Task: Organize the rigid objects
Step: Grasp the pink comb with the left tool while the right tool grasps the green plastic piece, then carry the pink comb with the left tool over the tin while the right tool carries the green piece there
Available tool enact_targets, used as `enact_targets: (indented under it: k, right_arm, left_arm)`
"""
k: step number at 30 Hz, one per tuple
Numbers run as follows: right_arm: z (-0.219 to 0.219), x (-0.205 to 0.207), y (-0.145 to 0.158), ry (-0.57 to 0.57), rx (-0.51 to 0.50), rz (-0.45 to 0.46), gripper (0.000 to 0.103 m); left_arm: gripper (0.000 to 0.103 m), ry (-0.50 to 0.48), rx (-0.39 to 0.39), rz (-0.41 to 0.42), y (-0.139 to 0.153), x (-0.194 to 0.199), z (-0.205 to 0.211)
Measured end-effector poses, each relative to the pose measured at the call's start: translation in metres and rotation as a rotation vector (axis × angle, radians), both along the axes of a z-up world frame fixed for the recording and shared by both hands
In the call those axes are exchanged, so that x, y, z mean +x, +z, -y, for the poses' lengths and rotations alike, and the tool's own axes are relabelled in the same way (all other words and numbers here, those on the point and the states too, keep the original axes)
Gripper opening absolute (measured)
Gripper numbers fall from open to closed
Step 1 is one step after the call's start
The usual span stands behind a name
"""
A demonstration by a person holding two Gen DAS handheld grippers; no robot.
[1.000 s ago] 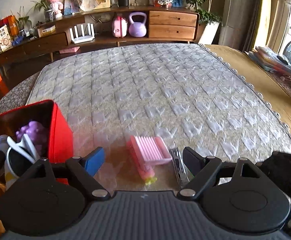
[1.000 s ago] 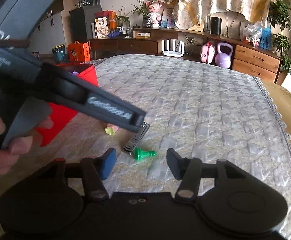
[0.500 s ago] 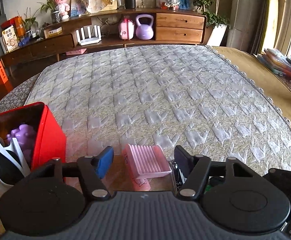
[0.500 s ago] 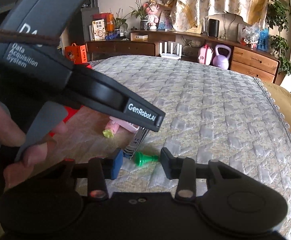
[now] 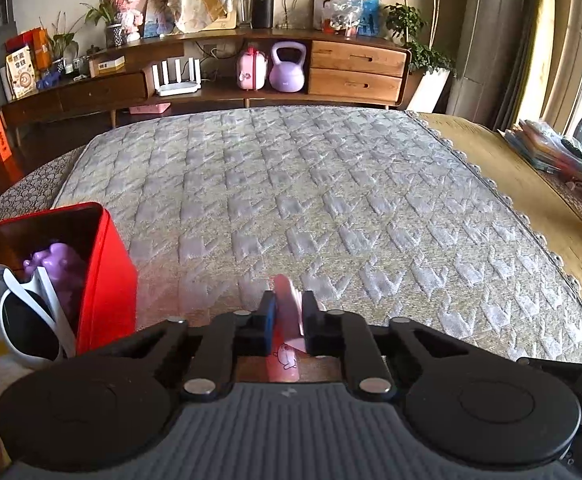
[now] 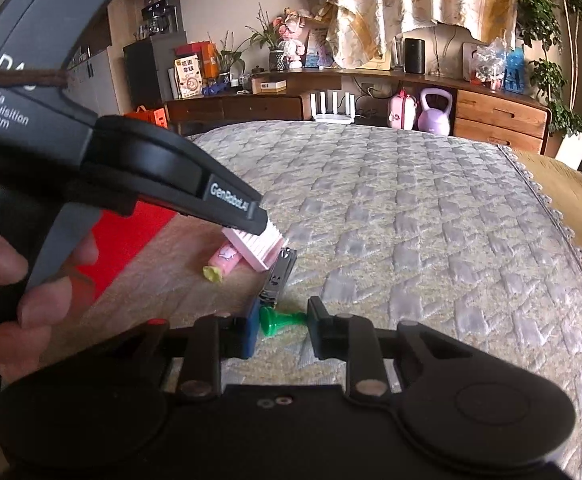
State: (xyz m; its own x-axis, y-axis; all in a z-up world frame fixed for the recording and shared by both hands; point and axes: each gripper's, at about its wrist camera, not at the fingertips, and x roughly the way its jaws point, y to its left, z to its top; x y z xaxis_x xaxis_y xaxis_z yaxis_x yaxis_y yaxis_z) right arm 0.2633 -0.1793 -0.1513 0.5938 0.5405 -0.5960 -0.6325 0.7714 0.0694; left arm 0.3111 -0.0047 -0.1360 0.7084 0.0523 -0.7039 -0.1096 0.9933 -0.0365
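Note:
My left gripper (image 5: 287, 320) is shut on a pink ridged toy (image 5: 289, 304), held edge-up between the pads; its pink handle (image 5: 287, 358) shows below. From the right wrist, the left gripper's fingertip (image 6: 251, 216) sits on that pink toy (image 6: 257, 246), whose yellow-ended handle (image 6: 221, 264) rests on the quilted bed. A metal nail clipper (image 6: 279, 276) lies beside it. A green pawn (image 6: 281, 320) lies crosswise between the jaws of my right gripper (image 6: 285, 330), which are closing. The blue pad (image 6: 251, 334) is at its base and the black pad close to its head.
An open red box (image 5: 107, 280) at the left holds a purple toy (image 5: 57, 264) and white sunglasses (image 5: 31, 312). The quilted mattress (image 5: 311, 200) stretches ahead, with a yellow-covered table (image 5: 531, 184) to its right. A wooden sideboard (image 5: 251, 76) stands beyond.
The left jaws have closed onto the pink toy, which now stands on edge between them. The right jaws have narrowed around the green pawn.

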Motion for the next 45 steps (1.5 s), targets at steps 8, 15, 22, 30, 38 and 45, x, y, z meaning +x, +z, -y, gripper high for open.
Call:
enact_targets:
  k: [8,15,22,30,38,45]
  right_arm:
    - [0.015,0.002,0.004,-0.029,0.028,-0.022,0.024]
    - [0.016,0.004,0.000,-0.041,0.033,-0.036,0.024]
    - [0.017,0.002,0.007,-0.070,0.045,-0.038,0.024]
    - [0.027,-0.011,0.030,-0.068,0.053,-0.010,0.024]
    - [0.022,-0.026,0.051,-0.054,0.025,0.026,0.024]
    - [0.007,-0.045,0.080,-0.007,0.023,0.065,0.024]
  left_arm:
    - [0.009,-0.073,0.000,0.009,0.006,-0.004,0.018]
    - [0.009,-0.085,-0.028,-0.011,0.000,-0.001,0.018]
    - [0.009,-0.077,-0.008,-0.002,0.006,-0.001,0.018]
    - [0.009,-0.068,-0.062,0.008,0.027,-0.023,0.008]
    - [0.009,-0.041,-0.099,0.031,0.049,-0.053,-0.013]
    - [0.009,-0.022,-0.098,0.075,0.078,-0.085,-0.044]
